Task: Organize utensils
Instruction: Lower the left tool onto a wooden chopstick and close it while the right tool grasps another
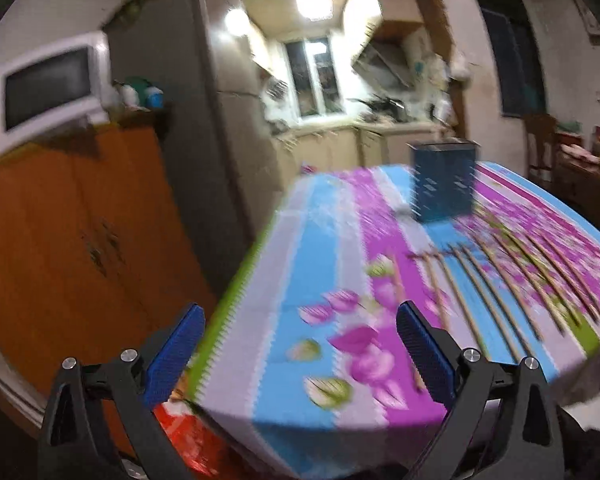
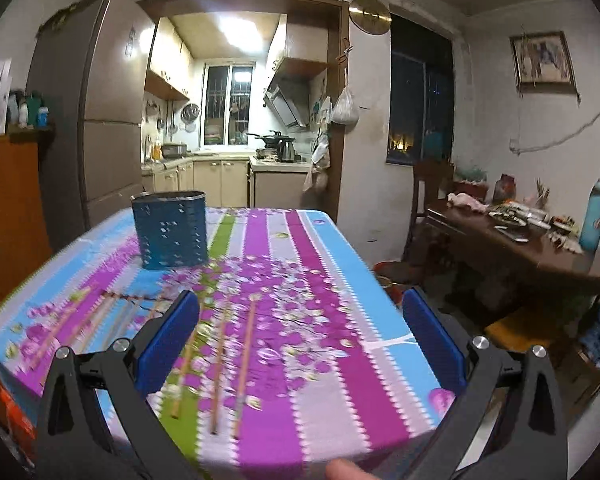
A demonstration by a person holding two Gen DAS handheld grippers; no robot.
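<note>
— How many chopsticks (image 2: pixel 220 350) do you make out on the tabletop (image 2: pixel 328 264)?

— About ten, though the blur makes the count uncertain; they lie side by side in a loose row, flat on the flowered, striped cloth, long axes running from the near edge toward 12 o'clock, at the one blue perforated utensil holder (image 2: pixel 170 230).

— And the holder?

— Upright at the far end, at about 11 o'clock from the right gripper (image 2: pixel 300 340), apart from the sticks.

— The jaws?

— Both pairs spread wide with nothing between them. The left gripper (image 1: pixel 300 352) hangs over the near left corner, the sticks at its 2 o'clock (image 1: pixel 500 292).

— The room?

— One grey fridge (image 2: pixel 100 120) at 10 o'clock, a lit kitchen through the doorway at 12, one dark side table (image 2: pixel 512 248) with a blue thermos (image 2: pixel 596 216) at 3.
</note>
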